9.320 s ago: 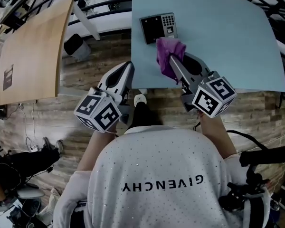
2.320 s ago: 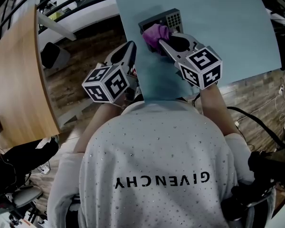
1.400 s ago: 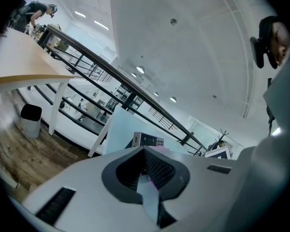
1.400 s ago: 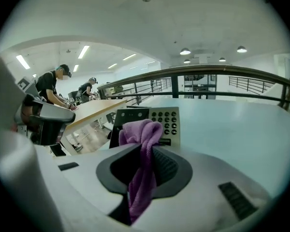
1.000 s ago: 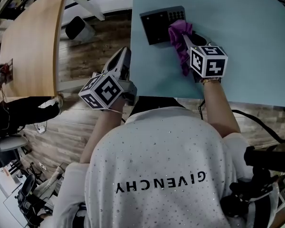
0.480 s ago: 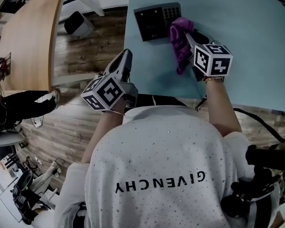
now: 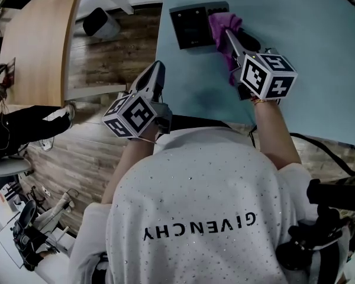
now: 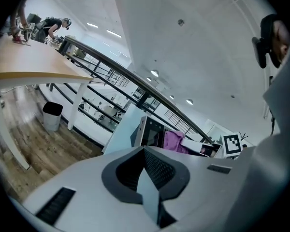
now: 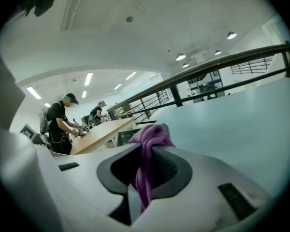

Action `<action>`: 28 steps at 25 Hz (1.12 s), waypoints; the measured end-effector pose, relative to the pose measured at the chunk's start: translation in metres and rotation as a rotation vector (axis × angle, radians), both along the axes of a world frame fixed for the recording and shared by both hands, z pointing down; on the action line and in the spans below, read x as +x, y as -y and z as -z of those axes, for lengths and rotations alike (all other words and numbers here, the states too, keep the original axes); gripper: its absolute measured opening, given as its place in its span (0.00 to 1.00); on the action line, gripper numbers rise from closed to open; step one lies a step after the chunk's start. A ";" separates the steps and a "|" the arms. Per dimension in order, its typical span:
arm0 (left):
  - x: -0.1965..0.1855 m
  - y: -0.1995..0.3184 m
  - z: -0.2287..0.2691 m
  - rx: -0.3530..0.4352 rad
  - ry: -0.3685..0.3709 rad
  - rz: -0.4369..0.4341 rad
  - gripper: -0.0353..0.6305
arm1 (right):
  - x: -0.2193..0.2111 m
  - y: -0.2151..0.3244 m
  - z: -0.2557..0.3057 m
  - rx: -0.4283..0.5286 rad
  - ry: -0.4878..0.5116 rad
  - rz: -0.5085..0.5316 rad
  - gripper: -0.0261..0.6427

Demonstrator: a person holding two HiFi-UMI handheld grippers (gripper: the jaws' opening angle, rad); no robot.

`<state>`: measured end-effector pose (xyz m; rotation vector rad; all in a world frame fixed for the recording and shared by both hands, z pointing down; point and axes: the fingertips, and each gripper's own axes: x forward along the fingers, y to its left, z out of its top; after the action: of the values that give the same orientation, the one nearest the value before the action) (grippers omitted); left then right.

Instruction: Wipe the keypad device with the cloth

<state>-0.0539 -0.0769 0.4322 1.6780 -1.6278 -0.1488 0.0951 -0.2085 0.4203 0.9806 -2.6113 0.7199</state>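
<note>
I'm clamping the purple cloth (image 7: 223, 23) in my right gripper (image 7: 228, 35), laying it over the right end of the keypad device (image 7: 191, 27), which is lying flat on the table (image 7: 310, 22) just ahead of the jaws, long axis running left-right, while my left gripper (image 7: 156, 74) is hanging closed, empty, by the table's left edge.

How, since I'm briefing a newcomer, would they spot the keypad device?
Find the pale blue table in the head view. Near its far left corner lies the keypad device: flat, black and rectangular, unlike the purple cloth over its right end.
</note>
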 end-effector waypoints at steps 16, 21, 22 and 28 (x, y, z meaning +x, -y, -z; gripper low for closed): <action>0.004 -0.026 0.004 -0.019 0.006 0.013 0.05 | -0.098 -0.079 -0.042 0.084 -0.236 0.429 0.12; 0.006 -0.030 0.003 -0.012 0.005 0.003 0.05 | -0.085 -0.074 -0.046 0.036 -0.224 0.375 0.13; 0.008 -0.029 0.003 -0.009 0.003 -0.004 0.05 | -0.081 -0.073 -0.046 0.031 -0.224 0.366 0.13; 0.034 -0.025 0.009 0.003 0.002 -0.043 0.05 | -0.046 -0.072 -0.045 0.032 -0.252 0.320 0.13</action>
<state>-0.0197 -0.0519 0.4233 1.7145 -1.5918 -0.1284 0.0492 -0.1366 0.4655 0.5936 -2.4781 0.4457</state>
